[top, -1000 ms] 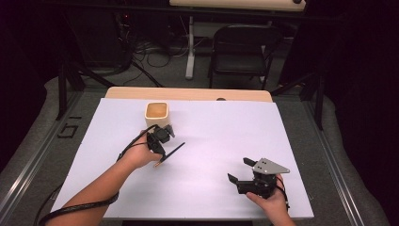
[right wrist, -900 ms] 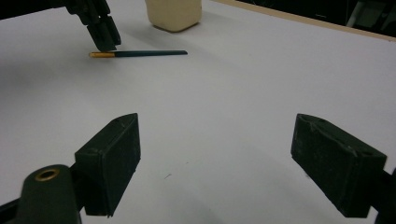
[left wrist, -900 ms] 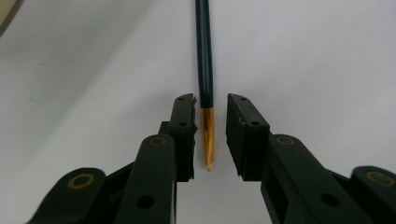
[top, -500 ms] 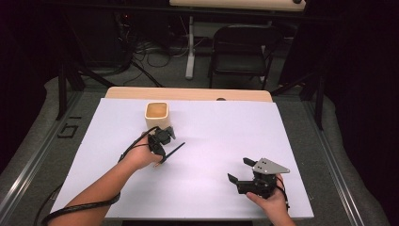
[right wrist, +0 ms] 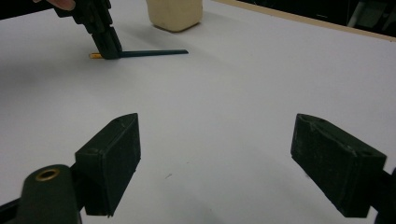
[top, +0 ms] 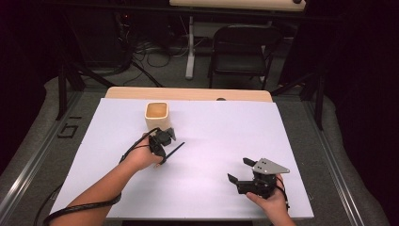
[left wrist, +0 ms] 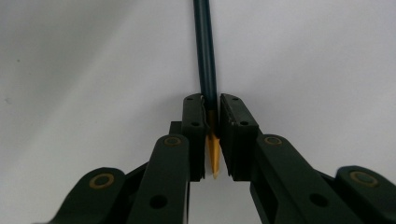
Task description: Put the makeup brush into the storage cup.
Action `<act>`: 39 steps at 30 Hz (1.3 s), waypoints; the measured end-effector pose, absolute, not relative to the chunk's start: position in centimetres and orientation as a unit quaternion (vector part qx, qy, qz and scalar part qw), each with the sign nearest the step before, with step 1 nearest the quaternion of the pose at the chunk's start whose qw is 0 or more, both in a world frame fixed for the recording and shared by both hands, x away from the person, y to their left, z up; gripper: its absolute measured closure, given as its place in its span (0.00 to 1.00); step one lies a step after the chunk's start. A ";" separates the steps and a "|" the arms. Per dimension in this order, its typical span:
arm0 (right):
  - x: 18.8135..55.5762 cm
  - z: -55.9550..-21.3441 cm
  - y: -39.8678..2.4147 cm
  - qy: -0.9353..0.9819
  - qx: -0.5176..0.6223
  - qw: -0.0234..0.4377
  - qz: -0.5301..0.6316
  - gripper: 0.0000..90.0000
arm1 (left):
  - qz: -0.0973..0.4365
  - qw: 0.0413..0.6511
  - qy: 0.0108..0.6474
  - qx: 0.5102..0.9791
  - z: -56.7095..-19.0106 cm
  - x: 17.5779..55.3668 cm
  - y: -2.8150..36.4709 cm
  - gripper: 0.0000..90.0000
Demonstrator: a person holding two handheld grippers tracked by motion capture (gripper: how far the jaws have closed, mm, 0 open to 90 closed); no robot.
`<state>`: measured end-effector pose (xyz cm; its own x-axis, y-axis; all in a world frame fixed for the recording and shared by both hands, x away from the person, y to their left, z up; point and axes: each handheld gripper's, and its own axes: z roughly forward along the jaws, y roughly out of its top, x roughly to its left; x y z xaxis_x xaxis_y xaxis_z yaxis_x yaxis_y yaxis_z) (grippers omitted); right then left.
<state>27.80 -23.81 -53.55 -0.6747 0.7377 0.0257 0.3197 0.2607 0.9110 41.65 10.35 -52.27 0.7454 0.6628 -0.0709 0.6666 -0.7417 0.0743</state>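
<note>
The right gripper (right wrist: 215,158) holds its two black jaws wide apart over the white table (right wrist: 243,93). Beyond them, near the cream cup (right wrist: 175,14), the left gripper (right wrist: 108,46) clamps a dark pencil (right wrist: 149,53).

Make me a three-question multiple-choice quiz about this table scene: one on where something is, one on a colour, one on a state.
1. Where does the square beige cup stand?
A. at the white table's far side, just beyond the left gripper
B. beside the right gripper
C. on the black chair

2. What colour is the sharpened tip of the dark green pencil?
A. red
B. yellow
C. white

3. How do the left gripper's jaws stand?
A. wide apart over bare table
B. shut on the cup's rim
C. shut on the pencil near its tip

Answers: 1 A, the high view shows the cup just past that gripper. 2 B, the left gripper view shows a yellow tip between the pads. 3 C, the jaws have just been closing and the pads press on the pencil.
</note>
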 end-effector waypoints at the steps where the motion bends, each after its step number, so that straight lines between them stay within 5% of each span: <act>1: 27.8 -53.5 -23.8 0.766 0.345 0.208 0.501 0.18 | -0.018 0.047 0.356 0.933 -52.3 41.6 10.3 0.90; 39: 27.8 -53.5 -23.8 0.767 0.344 0.208 0.500 0.18 | -0.015 0.034 0.352 0.935 -52.3 41.6 10.1 0.93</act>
<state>27.76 -23.84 -53.49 -0.6764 0.7361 0.0248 0.3204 0.2638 0.9098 41.64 10.07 -52.26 0.7520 0.6571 -0.0516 0.6591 -0.7502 0.0533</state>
